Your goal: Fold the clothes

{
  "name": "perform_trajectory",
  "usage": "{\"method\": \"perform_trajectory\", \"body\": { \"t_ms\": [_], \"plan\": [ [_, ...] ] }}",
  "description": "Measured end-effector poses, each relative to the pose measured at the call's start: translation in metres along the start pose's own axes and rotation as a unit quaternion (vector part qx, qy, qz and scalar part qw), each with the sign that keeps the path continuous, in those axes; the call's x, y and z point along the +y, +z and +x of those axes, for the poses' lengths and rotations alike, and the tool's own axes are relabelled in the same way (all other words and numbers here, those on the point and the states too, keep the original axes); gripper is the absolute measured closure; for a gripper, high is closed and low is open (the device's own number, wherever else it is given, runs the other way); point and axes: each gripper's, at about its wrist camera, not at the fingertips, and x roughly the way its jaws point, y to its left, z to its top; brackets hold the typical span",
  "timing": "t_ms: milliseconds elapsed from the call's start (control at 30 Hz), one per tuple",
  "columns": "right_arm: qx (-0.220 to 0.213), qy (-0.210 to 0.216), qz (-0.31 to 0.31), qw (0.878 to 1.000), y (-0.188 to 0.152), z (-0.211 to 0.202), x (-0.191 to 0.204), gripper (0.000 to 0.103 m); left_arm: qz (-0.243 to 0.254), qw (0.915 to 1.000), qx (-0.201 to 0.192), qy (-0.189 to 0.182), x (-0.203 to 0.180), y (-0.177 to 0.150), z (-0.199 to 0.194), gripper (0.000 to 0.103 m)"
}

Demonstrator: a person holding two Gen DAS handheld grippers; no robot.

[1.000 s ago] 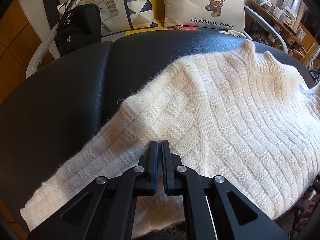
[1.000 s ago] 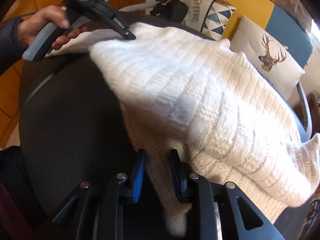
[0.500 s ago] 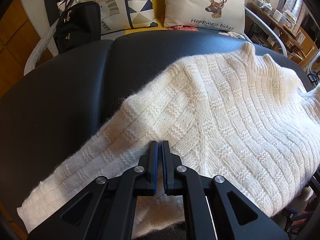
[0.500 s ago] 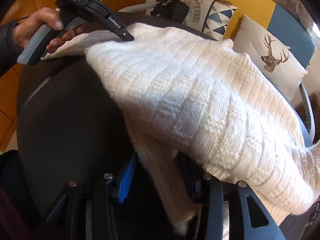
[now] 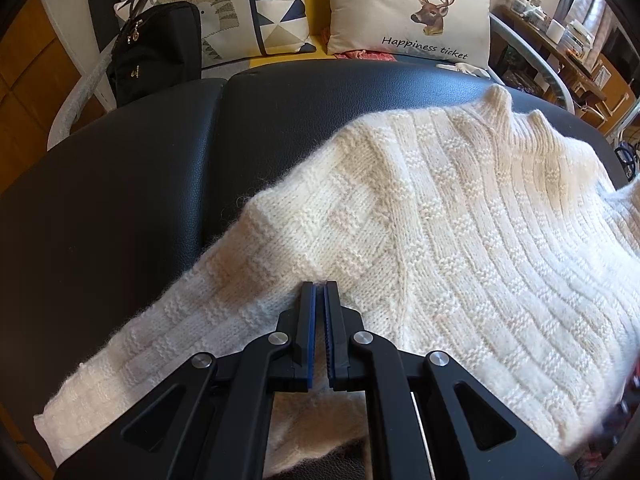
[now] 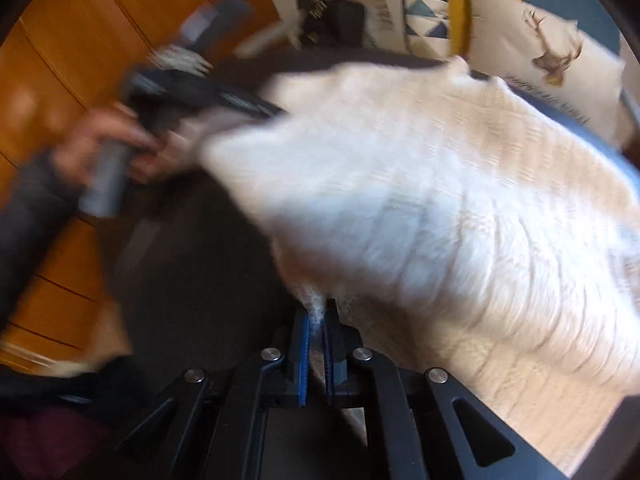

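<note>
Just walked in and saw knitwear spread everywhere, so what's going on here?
A person is folding a cream knit sweater on a black padded surface with two handheld grippers. The left gripper has its jaws closed at the sleeve seam. The right gripper is pinching the sweater's edge; that view is motion-blurred.

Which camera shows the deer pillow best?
The left wrist view. There the deer pillow is sharp, so you can see the antlers and read "Happiness ticket". In the right wrist view the same pillow is blurred, off to the side behind the white sweater.
</note>
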Motion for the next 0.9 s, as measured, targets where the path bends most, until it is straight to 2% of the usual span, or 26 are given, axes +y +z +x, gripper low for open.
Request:
{"method": "perform_trajectory", "body": {
  "t_ms": [67,167,300,367,533,667,733,833,900],
  "plan": [
    [-0.021,0.063,0.003,0.998,-0.004,-0.019,0.012,0.099,0.005,1.0000,0.003,0.002,-0.001,0.001,0.000,0.099],
    [-0.039,0.156,0.001,0.987,-0.014,-0.036,0.037,0.099,0.011,0.9999,0.009,0.004,-0.003,0.003,0.000,0.099],
    [-0.016,0.218,-0.014,0.976,-0.040,-0.024,0.075,0.099,0.035,0.9990,0.013,0.024,-0.011,0.005,0.001,0.099],
    [0.008,0.222,-0.016,0.975,-0.053,0.002,0.094,0.099,0.048,0.9981,0.015,0.035,-0.016,0.006,0.002,0.099],
    [0.055,0.234,-0.007,0.971,-0.065,0.050,0.108,0.099,0.071,0.9957,0.015,0.058,-0.024,0.008,0.003,0.099],
    [0.094,0.217,-0.025,0.971,-0.065,0.080,0.119,0.098,0.054,0.9973,0.011,0.050,-0.016,0.014,0.004,0.099],
    [0.103,0.203,-0.024,0.973,-0.066,0.089,0.120,0.095,0.041,0.9982,0.012,0.041,-0.010,0.019,0.005,0.099],
    [0.110,0.222,0.001,0.969,-0.067,0.092,0.114,0.083,0.020,0.9994,0.017,0.025,-0.003,0.023,0.003,0.099],
    [0.105,0.225,0.001,0.969,-0.065,0.082,0.110,0.081,0.006,0.9998,0.015,0.011,0.003,0.023,-0.003,0.099]
  ]
}}
